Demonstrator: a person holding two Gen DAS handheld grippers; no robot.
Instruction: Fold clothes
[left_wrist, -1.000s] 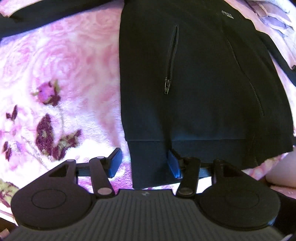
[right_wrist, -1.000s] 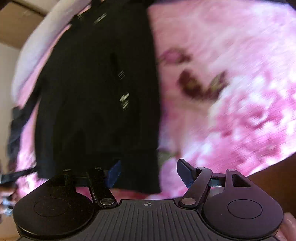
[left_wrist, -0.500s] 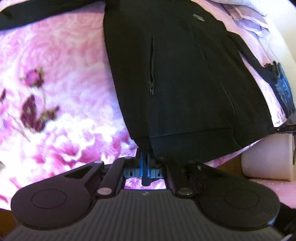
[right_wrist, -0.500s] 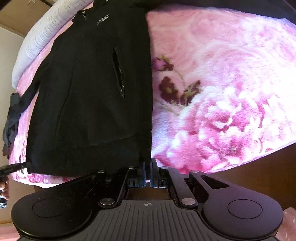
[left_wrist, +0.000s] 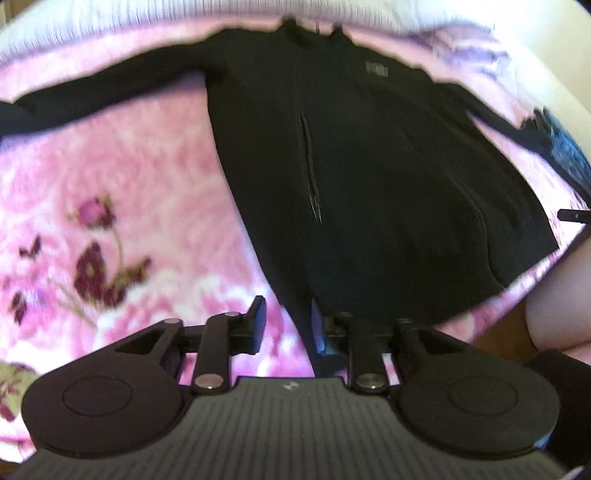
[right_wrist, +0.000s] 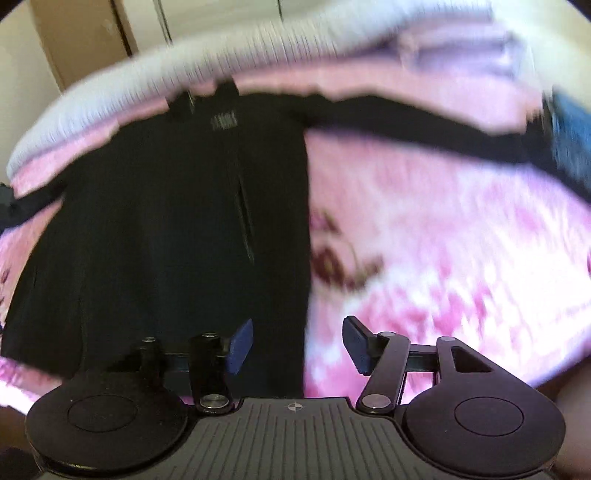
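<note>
A black zip jacket (left_wrist: 369, 177) lies flat, front up, on a pink floral blanket (left_wrist: 110, 206), collar far from me, sleeves spread out to both sides. My left gripper (left_wrist: 286, 325) is open at the hem's left corner, with the hem edge between its fingers. In the right wrist view the jacket (right_wrist: 166, 229) fills the left half. My right gripper (right_wrist: 297, 345) is open at the hem's right corner, with the jacket's edge between its fingers. Both views are motion-blurred.
A white ribbed bolster (right_wrist: 110, 96) runs along the far edge of the blanket (right_wrist: 443, 229). A dark blue cloth (left_wrist: 565, 147) lies at the end of the right sleeve. Wooden furniture (right_wrist: 85, 40) stands behind the bed.
Half a second ago both grippers were shut on the hem corners; now both are open. Both cameras have tilted up, so the whole jacket and its collar show.
</note>
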